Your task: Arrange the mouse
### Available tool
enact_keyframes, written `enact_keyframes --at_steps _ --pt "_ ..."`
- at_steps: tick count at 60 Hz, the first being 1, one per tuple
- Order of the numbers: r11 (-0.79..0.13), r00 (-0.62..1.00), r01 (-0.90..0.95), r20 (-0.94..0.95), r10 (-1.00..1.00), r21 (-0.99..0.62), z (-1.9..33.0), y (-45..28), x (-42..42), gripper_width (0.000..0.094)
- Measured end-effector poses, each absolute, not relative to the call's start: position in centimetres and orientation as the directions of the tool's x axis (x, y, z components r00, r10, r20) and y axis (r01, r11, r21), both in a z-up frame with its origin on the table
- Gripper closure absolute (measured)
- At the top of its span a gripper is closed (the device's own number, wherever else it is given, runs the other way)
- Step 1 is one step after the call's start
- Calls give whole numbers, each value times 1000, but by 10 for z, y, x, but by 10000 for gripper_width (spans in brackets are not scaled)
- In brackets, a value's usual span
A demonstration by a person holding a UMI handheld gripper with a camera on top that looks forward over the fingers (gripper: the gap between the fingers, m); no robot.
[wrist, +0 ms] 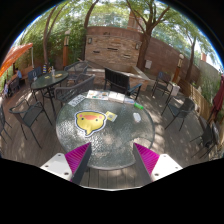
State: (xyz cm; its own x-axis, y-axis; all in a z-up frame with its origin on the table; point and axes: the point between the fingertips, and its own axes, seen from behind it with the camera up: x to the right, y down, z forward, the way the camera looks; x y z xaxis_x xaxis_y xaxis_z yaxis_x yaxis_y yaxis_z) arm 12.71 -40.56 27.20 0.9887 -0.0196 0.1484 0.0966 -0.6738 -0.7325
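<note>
A round glass table (115, 140) stands just ahead of my fingers. A yellow mouse pad (90, 122) lies on its left half, with a small pale shape on its middle that is too small to identify. A small dark object (137, 118) lies on the right part of the table; it may be the mouse. My gripper (112, 153) is open and empty above the table's near edge. Its pink pads (77, 155) are wide apart, with nothing between them.
White sheets (78, 100) lie at the table's far side. A black chair (118, 80) stands behind the table and metal chairs (30, 115) stand to the left and right. A second table (48, 80) stands at the far left. A brick wall and trees are beyond. The floor is wooden decking.
</note>
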Motion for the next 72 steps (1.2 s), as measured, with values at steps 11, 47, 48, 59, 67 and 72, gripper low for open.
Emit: enact_keyframes --at_steps 11,47,48,59,67,72 --pt "-705 988 83 149 -33 -704 253 -404 148 70" --pt "-664 987 61 145 -73 -745 79 -176 356 83" --pt "-658 987 62 143 -71 -751 75 -165 360 87" --pt "-645 994 39 97 -54 -763 25 -59 385 82" --pt "-645 997 25 67 -41 -763 -1 -12 388 116" --pt "-652 998 16 53 -38 -758 -13 0 389 231"
